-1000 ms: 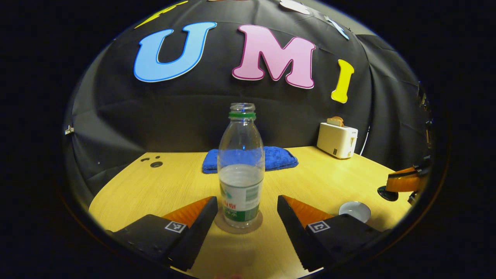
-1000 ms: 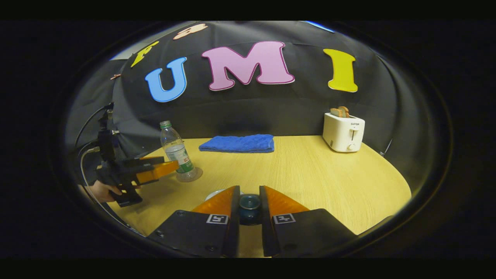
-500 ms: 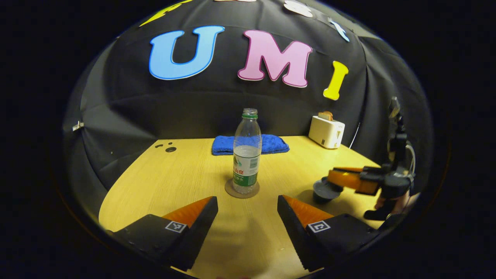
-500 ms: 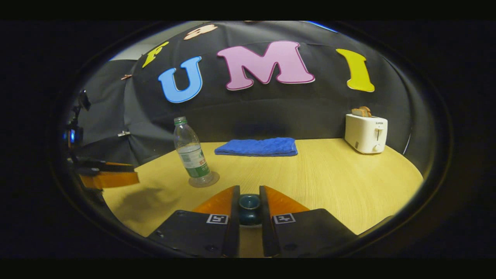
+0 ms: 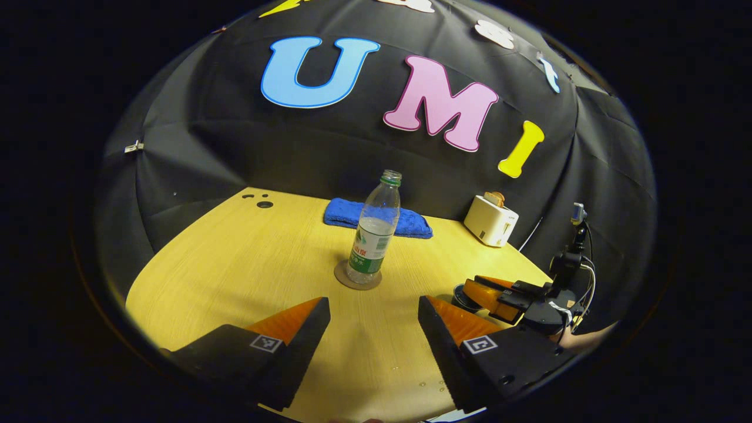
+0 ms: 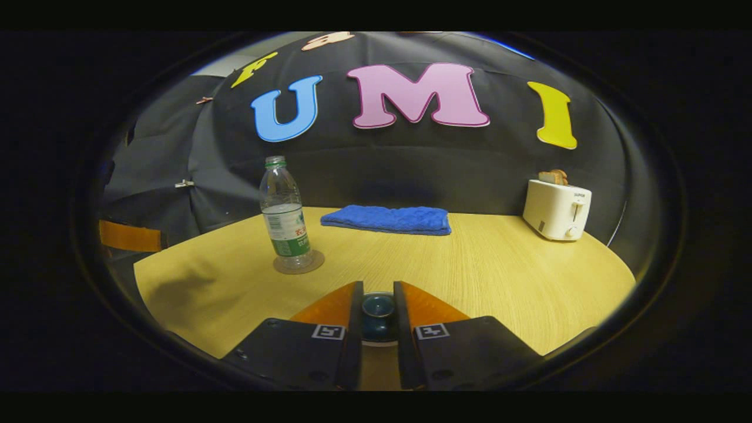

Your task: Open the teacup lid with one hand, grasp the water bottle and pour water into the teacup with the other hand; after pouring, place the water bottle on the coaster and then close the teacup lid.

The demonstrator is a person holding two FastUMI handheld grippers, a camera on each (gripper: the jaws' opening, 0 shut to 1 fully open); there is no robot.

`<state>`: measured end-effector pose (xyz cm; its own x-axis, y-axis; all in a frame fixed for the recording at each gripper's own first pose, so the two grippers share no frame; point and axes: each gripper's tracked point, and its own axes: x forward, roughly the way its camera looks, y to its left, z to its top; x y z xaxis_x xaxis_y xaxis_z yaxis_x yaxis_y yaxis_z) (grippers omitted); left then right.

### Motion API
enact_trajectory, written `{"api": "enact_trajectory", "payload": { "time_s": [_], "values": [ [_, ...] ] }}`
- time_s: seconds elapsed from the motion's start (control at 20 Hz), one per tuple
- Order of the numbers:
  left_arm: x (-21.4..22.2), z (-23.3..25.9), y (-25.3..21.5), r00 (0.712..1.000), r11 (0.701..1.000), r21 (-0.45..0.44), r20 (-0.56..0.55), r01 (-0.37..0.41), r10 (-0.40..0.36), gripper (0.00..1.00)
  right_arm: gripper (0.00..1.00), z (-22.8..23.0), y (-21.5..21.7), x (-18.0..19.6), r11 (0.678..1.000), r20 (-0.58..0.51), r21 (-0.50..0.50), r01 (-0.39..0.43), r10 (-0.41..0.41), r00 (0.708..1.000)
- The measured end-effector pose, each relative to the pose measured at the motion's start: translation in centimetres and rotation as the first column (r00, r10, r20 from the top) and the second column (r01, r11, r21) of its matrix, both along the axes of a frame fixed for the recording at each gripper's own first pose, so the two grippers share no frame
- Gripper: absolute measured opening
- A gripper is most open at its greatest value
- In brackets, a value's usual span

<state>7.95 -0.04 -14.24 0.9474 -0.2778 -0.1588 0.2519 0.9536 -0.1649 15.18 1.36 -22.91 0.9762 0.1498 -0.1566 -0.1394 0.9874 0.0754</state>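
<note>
While standing upright on the round coaster (image 5: 358, 276), holds some water: the water bottle (image 5: 373, 234), uncapped, well ahead of the left gripper (image 5: 373, 317). Spread wide, those jaws, gripping nothing, with bare table (image 5: 247, 252) between them. Behind the bottle, against the booth wall, lies a blue cloth (image 5: 376, 217); right of the bottle and farther back, a white toaster (image 5: 490, 220) with bread in its slot.

In the right gripper view, right gripper (image 6: 378, 311) nearly closed, both fingers (image 6: 332, 308) pressed against the dark knob of the teacup lid (image 6: 378, 310). Mostly hidden between and under the fingers: lid rim and cup; cannot tell whether the lid sits on the cup or hangs above it. Left of that knob stands the bottle on its coaster.
</note>
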Motion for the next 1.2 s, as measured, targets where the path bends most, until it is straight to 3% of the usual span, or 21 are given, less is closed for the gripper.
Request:
{"api": "enact_trajectory", "payload": {
  "time_s": [0.05,0.1,0.2,0.3,0.45,0.5,0.7,0.75,0.85,1.0,1.2],
  "values": [
    [0.0,0.0,-0.2,1.000,1.000,-0.002,-0.001,0.004,-0.004,0.96,0.31,0.0,0.0,-0.1,1.000,0.004,-0.010,-0.002,0.002,1.000],
    [0.0,0.1,-0.4,1.000,1.000,-0.005,-0.001,0.008,-0.008,0.96,0.27,-0.1,0.0,-0.1,1.000,0.005,-0.017,-0.002,0.002,1.000],
    [-0.1,0.5,-0.7,1.000,1.000,-0.002,0.004,0.015,-0.015,0.96,0.39,-0.3,0.1,-0.2,1.000,0.000,-0.011,-0.006,0.006,1.000],
    [0.0,0.9,-1.0,1.000,1.000,0.009,0.012,0.011,-0.011,0.96,0.54,-0.1,-0.1,-0.5,1.000,-0.004,-0.008,-0.004,0.004,1.000],
    [-0.4,2.8,-1.6,1.000,1.000,0.004,0.027,-0.011,0.011,0.96,0.96,2.4,-1.5,-1.6,1.000,0.012,0.004,0.021,-0.021,1.000],
    [-0.5,3.7,-1.7,0.999,0.999,0.014,0.043,-0.030,0.029,0.96,1.00,3.6,-2.2,-2.0,0.999,0.021,0.014,0.038,-0.038,0.999],
    [0.6,8.1,-2.0,0.991,0.994,0.075,0.112,-0.084,0.075,0.96,1.00,8.6,-5.7,-5.7,0.995,0.008,-0.006,0.095,-0.095,0.995],
    [0.1,8.9,-2.5,0.990,0.992,0.082,0.111,-0.095,0.086,0.96,0.96,9.6,-6.3,-6.8,0.996,-0.002,-0.013,0.093,-0.093,0.996],
    [-1.0,10.8,-3.6,0.987,0.991,0.052,0.106,-0.123,0.117,0.96,1.00,11.9,-8.6,-9.0,0.992,-0.011,-0.035,0.124,-0.125,0.992],
    [-3.1,13.0,-4.4,0.976,0.981,0.014,0.109,-0.193,0.190,0.95,0.99,15.4,-10.3,-11.8,0.993,-0.010,-0.041,0.114,-0.114,0.993],
    [-6.6,13.7,-4.0,0.950,0.956,0.043,0.126,-0.292,0.285,0.96,1.00,19.3,-11.8,-15.6,0.994,0.041,-0.082,0.077,-0.074,0.996]
  ]
}}
